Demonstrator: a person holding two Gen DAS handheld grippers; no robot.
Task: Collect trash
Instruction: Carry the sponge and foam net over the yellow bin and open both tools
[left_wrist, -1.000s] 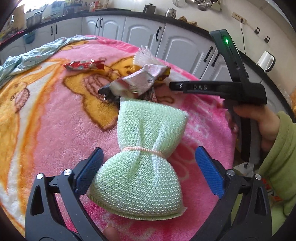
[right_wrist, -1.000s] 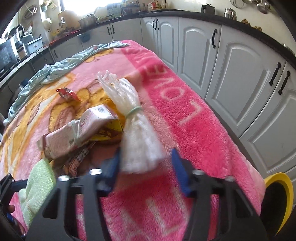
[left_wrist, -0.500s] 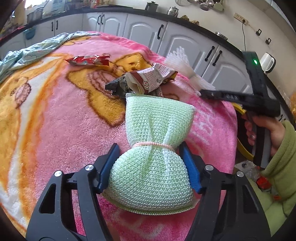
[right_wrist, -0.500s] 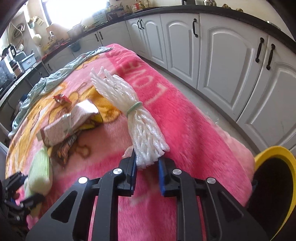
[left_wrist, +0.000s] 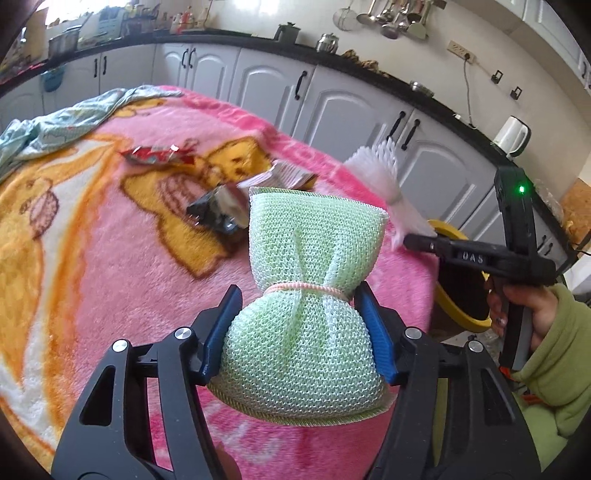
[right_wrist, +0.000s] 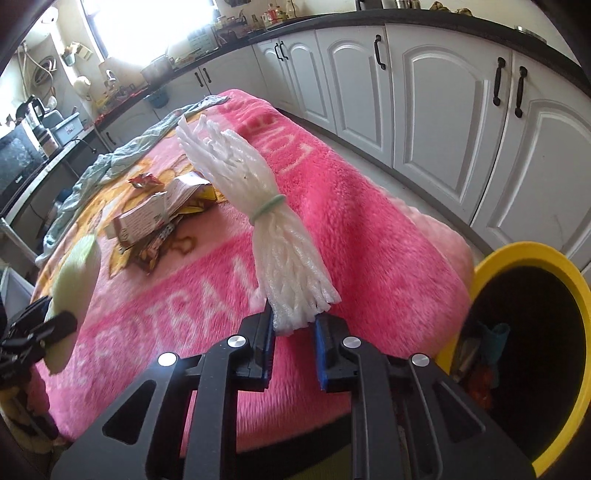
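A pink cartoon blanket covers the bench, with white kitchen cabinets behind. The left claw, jaws closing, pinches a green mesh scrubber; the right claw pinches a white foam net bundle beside a yellow bin. Wrappers lie mid-blanket.

Blown-out window glare, fisheye-warped edges.

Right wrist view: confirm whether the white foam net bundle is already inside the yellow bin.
No, the white foam net bundle is gripped above the pink blanket, beside the yellow bin.
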